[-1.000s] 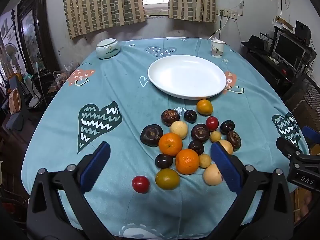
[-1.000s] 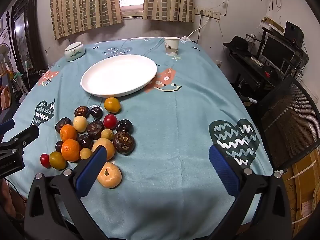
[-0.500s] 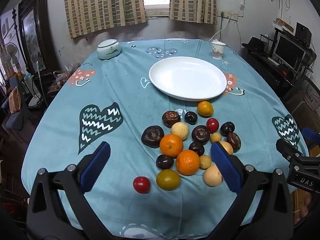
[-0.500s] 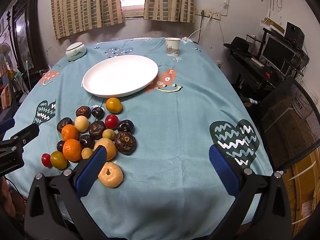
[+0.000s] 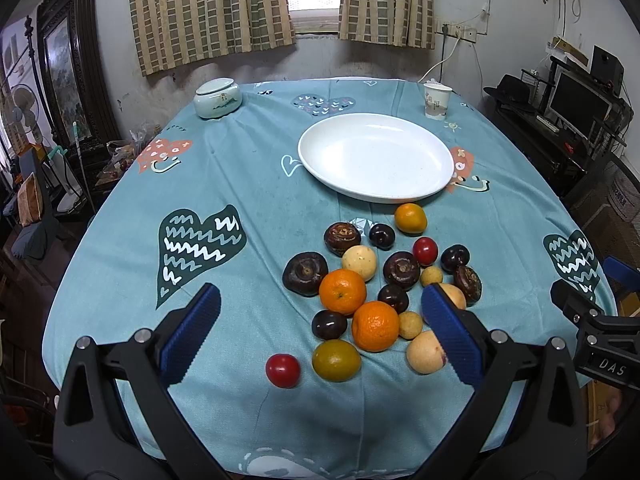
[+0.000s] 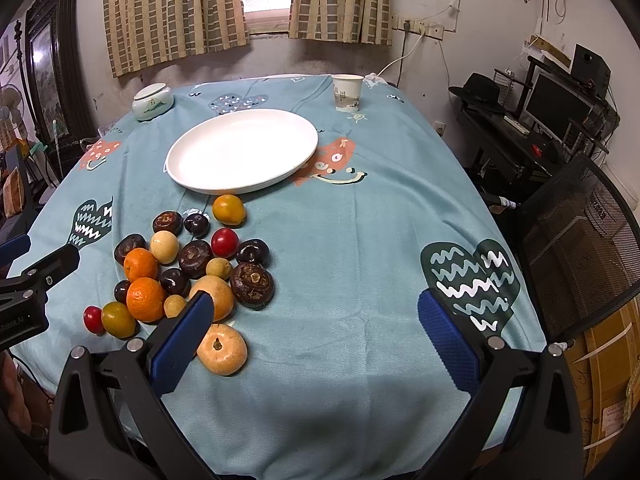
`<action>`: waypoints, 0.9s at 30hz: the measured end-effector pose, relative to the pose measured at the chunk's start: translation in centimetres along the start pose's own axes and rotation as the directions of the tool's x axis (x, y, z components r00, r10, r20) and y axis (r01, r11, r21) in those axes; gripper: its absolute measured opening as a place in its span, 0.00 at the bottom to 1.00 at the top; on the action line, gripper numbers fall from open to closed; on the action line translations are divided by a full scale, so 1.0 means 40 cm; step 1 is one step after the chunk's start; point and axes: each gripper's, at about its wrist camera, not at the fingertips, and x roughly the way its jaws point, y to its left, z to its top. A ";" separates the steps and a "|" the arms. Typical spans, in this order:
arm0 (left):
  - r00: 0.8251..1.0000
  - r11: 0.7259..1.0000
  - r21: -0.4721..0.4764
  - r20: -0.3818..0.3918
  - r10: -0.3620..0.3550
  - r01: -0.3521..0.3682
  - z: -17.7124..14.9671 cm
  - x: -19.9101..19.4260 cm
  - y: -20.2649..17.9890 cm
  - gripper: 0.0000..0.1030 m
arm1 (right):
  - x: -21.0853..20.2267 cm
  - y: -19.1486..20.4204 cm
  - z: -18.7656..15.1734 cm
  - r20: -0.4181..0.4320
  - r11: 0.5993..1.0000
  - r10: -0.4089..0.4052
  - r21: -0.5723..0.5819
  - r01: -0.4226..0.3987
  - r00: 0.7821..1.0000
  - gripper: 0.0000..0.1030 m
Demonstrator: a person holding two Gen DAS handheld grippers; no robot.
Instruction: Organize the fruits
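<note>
A heap of fruit lies on the blue tablecloth: oranges (image 5: 342, 291) (image 6: 145, 299), dark round fruits (image 5: 305, 273) (image 6: 252, 283), red ones (image 5: 283, 370) (image 6: 224, 243), pale yellow ones (image 5: 359, 262) (image 6: 221, 348). Beyond the heap stands a white plate (image 5: 376, 158) (image 6: 242, 150) with nothing on it. My left gripper (image 5: 320, 332) hangs open above the near edge, just short of the heap, holding nothing. My right gripper (image 6: 316, 334) is open too, over bare cloth to the right of the heap, its left finger (image 6: 182, 340) beside a pale fruit.
A lidded ceramic pot (image 5: 218, 98) (image 6: 153, 101) sits at the far left of the table, a paper cup (image 5: 437, 101) (image 6: 347, 92) at the far right. A mesh chair (image 6: 580, 248) and a desk with a monitor (image 6: 556, 100) stand to the right.
Both views have shifted slightly: the fruit and plate sit a little lower in frame, as if both grippers tilted or rose a bit. Jaws stay open; no fruit has moved.
</note>
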 end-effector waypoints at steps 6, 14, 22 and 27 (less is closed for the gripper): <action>1.000 1.000 0.000 0.000 -0.001 0.001 0.001 -0.005 0.003 0.98 | 0.004 -0.007 0.000 -0.001 1.000 0.000 0.000 0.000 1.000 0.99; 1.000 1.000 -0.002 -0.002 -0.003 0.003 0.003 -0.007 0.005 0.98 | 0.004 -0.002 -0.007 -0.002 1.000 0.003 -0.002 -0.003 1.000 0.99; 1.000 1.000 -0.002 -0.001 -0.005 0.005 0.002 -0.008 0.006 0.98 | 0.009 -0.008 -0.002 0.001 1.000 0.007 -0.011 -0.007 1.000 0.99; 1.000 1.000 -0.004 -0.001 -0.006 0.006 0.002 -0.006 0.006 0.98 | 0.008 -0.005 -0.006 0.001 1.000 0.008 -0.020 -0.008 1.000 0.99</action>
